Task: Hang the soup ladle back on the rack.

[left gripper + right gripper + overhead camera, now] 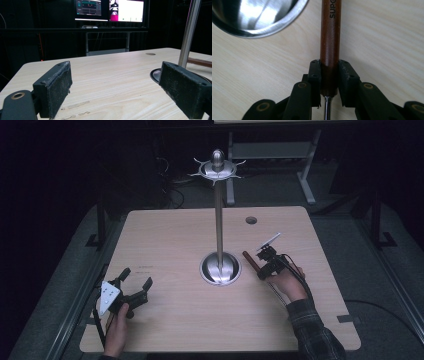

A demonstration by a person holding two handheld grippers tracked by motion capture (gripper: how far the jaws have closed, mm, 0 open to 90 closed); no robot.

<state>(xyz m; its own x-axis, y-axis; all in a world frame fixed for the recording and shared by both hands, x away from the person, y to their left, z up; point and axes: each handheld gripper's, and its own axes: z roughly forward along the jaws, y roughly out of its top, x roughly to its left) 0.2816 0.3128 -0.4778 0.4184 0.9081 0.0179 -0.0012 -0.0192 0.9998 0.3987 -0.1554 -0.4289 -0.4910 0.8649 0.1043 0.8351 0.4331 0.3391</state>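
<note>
On the light wooden table (175,245), near its middle, stands a polished metal stand (219,220): a round domed base (220,268), a thin upright pole and a crown of short hooks under a knob at the top (217,167). All places below are given from this stand.

Just to the right of the base, the right gripper (263,269) is held low over the tabletop by the person's right hand (287,284), plaid sleeve (315,332) behind it. Its jaws are pressed together on a brown wooden handle (330,47), pinching it near the end where a thin metal shank (327,108) leaves the wood. In the right gripper view the handle runs forward from the jaws, printed letters on its upper part, and passes close beside the rim of the base (257,20) without touching it. In the high view the handle's free end (248,257) lies just beside the base, on its right. What sits at the far end of the shank cannot be made out.

Well to the left of the base and nearer the person, the left gripper (135,286) is held by the left hand (117,327) close to the table's near left edge. Its jaws are spread wide with nothing between them; in the left gripper view the pads (56,87) frame bare tabletop, with the pole (189,32) rising beyond the farther pad.

A small round hole (251,220) marks the table behind and right of the stand. Beyond the table, lit monitors (110,10) are seen in a dark room.
</note>
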